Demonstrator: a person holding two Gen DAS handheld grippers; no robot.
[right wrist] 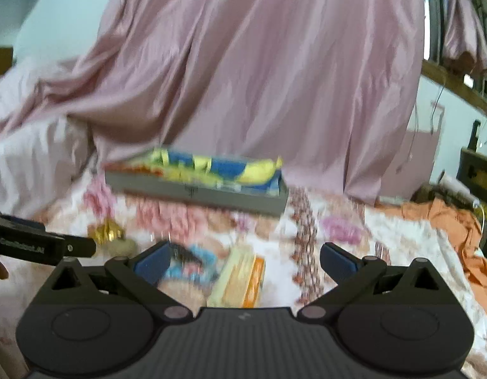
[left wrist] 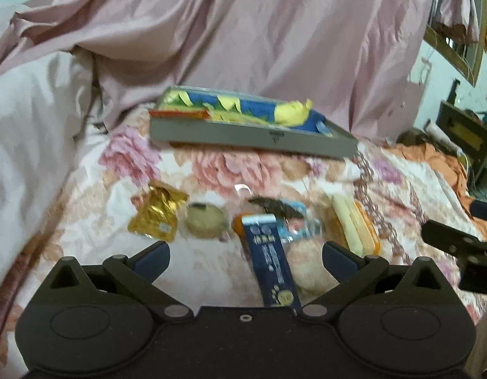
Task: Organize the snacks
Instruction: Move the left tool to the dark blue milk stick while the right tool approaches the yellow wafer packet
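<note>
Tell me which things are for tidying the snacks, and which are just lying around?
For the job: shallow grey cardboard box holding snacks, crinkly gold foil packet, round beige cookie, long dark blue wrapped bar, flat yellow-and-orange packet.

Just lying about: shiny pink curtain, crumpled orange cloth.

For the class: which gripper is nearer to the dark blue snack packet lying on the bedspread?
Left. The left gripper is open with the dark blue snack packet lying between its fingers. The right gripper, also open, is off to the packet's right, over the yellow and orange packet.
</note>
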